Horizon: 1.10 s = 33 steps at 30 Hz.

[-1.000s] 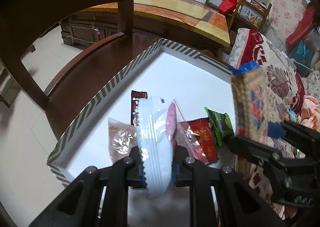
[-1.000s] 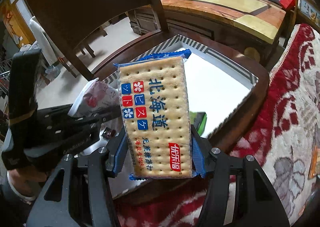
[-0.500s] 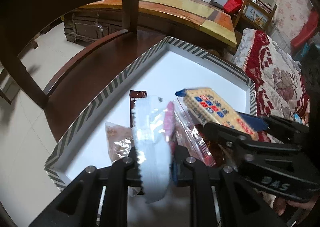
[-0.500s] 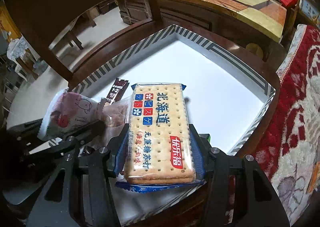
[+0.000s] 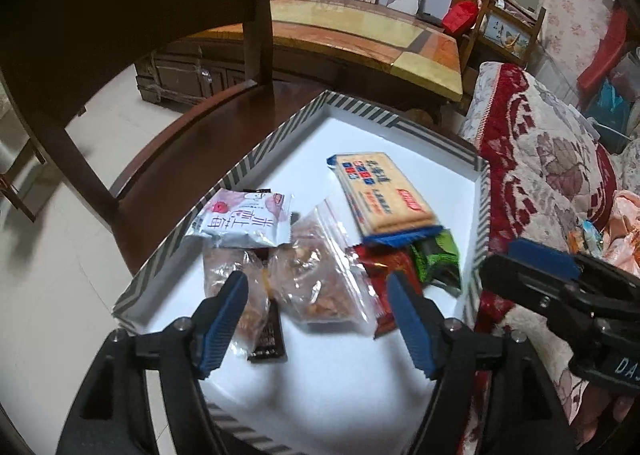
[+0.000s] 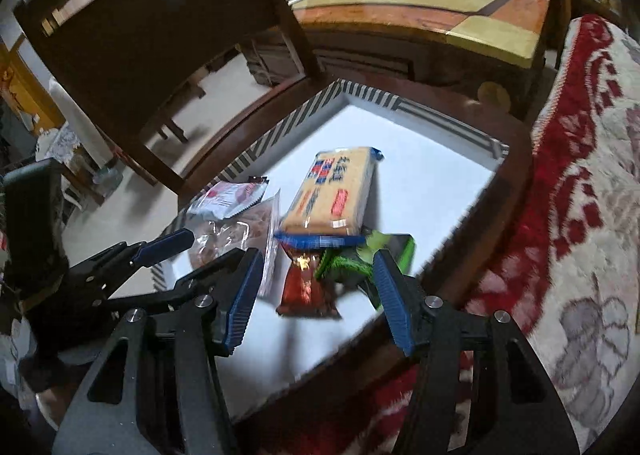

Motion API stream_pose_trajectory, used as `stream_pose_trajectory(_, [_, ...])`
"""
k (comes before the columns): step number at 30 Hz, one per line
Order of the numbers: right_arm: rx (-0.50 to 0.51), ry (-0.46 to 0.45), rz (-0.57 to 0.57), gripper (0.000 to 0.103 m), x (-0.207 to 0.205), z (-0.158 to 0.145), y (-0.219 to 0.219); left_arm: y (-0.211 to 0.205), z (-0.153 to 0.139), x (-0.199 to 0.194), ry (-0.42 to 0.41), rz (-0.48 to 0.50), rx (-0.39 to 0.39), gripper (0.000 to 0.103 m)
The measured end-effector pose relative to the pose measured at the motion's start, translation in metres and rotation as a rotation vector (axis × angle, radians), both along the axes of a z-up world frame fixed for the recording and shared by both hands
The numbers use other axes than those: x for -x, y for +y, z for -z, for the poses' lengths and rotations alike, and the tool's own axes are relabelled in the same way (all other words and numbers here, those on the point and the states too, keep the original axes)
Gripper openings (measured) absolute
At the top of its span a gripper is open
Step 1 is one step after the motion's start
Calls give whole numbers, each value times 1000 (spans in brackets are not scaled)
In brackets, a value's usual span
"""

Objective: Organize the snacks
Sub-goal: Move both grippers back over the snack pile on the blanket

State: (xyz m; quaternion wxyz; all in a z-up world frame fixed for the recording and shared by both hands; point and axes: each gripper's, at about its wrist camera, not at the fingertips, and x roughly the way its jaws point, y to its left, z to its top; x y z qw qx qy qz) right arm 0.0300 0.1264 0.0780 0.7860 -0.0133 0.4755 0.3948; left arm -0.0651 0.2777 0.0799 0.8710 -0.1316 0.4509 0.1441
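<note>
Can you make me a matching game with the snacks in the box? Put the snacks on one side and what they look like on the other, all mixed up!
Snacks:
1. cracker pack
2. white and pink packet
3. green packet
4. clear bags

Clues:
A. leans on the striped wall of the box
B. full of brown bits
C. blue ends
D. partly under the crackers

Pairs: 1-C, 2-A, 3-D, 4-B

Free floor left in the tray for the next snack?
Bare white floor at the tray's far corner, beyond the cracker pack, and along the right wall beside it. Another bare strip lies nearest the left gripper. The near-left middle is crowded: white pouch, clear bags, red packet, green packet overlap.
</note>
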Motion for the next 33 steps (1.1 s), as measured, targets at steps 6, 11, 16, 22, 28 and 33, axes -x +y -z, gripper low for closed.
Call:
stream_pose_trajectory(6, [-17,-8,56,57,12,-5,-41,-23,-14,5,-36,40,10,84])
stream_pose_trajectory(11, [-22,-28,120,57,23,-10,-85,-56,-21,0,-46,111,20,86])
stream_pose_trajectory(16, [-16,-34,190,57,34,-12,-135,-97,-23,-7,-42,196,22,87])
stream_pose_trajectory(22, [0,-20,291,57,43,-1,-196,-143,-17,-18,-22,293,63,87])
stream_pose_trajectory(28, [23,12,409,57,44,19,-256,-184,-10,-36,14,373,107,87])
stream_pose_trajectory(33, [44,19,484,57,36,25,-303,-216,-7,-62,41,430,138,87])
